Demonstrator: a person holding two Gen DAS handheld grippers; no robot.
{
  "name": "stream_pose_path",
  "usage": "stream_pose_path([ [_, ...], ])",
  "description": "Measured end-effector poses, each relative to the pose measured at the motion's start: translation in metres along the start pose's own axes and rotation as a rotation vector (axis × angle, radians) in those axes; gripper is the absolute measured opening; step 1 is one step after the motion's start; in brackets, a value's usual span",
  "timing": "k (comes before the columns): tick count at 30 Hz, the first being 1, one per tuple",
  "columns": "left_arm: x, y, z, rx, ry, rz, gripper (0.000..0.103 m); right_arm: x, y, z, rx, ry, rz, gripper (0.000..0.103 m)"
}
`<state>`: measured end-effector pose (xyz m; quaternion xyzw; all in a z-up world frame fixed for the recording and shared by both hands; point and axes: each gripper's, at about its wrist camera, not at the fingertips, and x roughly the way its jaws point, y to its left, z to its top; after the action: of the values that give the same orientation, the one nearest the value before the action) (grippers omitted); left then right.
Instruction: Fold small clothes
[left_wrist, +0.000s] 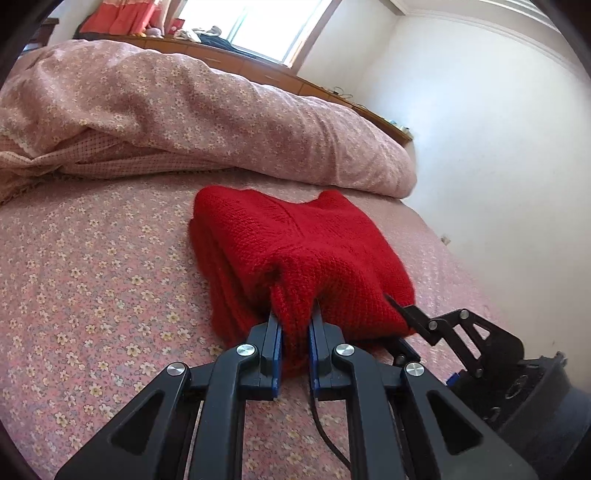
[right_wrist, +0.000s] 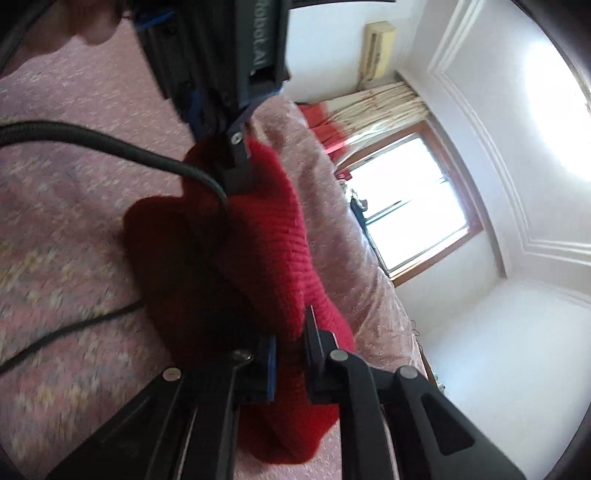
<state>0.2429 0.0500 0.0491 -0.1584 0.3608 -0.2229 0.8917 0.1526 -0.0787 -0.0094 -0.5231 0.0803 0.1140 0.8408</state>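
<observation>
While both grippers pinch it, the folded red knitted garment (left_wrist: 295, 254) lies on the pink floral bedsheet (left_wrist: 92, 288)
Left gripper (left_wrist: 295, 325) clamps its near edge at six o'clock; right gripper (right_wrist: 290, 343) clamps another fold, with the rumpled pink duvet (left_wrist: 184, 110) at twelve

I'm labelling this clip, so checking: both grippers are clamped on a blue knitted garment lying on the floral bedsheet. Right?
Not quite: the knitted garment is red, not blue, as the left wrist view shows. The rest holds: the left gripper and the right gripper are both clamped on it, and it lies on the floral bedsheet.
</observation>
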Motion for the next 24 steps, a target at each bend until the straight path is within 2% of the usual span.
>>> stream_pose_path([
  [2, -0.005, -0.002, 0.000, 0.013, -0.001, -0.011, 0.005, -0.001, 0.002, -0.005, -0.042, 0.004, 0.032, 0.010],
  [9, -0.024, -0.014, 0.001, 0.075, 0.008, 0.058, 0.007, 0.010, 0.015, -0.004, -0.067, 0.008, 0.119, 0.010],
  [14, -0.057, -0.021, 0.016, 0.074, -0.071, 0.111, 0.007, 0.012, 0.018, -0.011, -0.049, 0.017, 0.121, 0.013],
  [16, -0.060, -0.028, 0.023, 0.043, -0.099, 0.116, 0.007, 0.013, 0.014, -0.011, -0.033, 0.018, 0.132, 0.023],
  [18, -0.049, -0.043, 0.028, 0.053, -0.102, 0.112, 0.007, 0.008, 0.005, -0.011, 0.009, -0.003, 0.158, 0.040],
  [21, -0.015, -0.063, 0.027, 0.097, -0.061, 0.117, 0.007, 0.000, -0.007, -0.006, 0.070, -0.038, 0.217, 0.037],
  [22, 0.004, -0.067, 0.022, 0.115, -0.020, 0.153, 0.007, -0.004, -0.010, -0.006, 0.082, -0.036, 0.231, 0.033],
  [24, 0.027, -0.067, 0.012, 0.140, 0.034, 0.200, 0.007, -0.005, -0.015, -0.004, 0.113, -0.029, 0.252, 0.017],
])
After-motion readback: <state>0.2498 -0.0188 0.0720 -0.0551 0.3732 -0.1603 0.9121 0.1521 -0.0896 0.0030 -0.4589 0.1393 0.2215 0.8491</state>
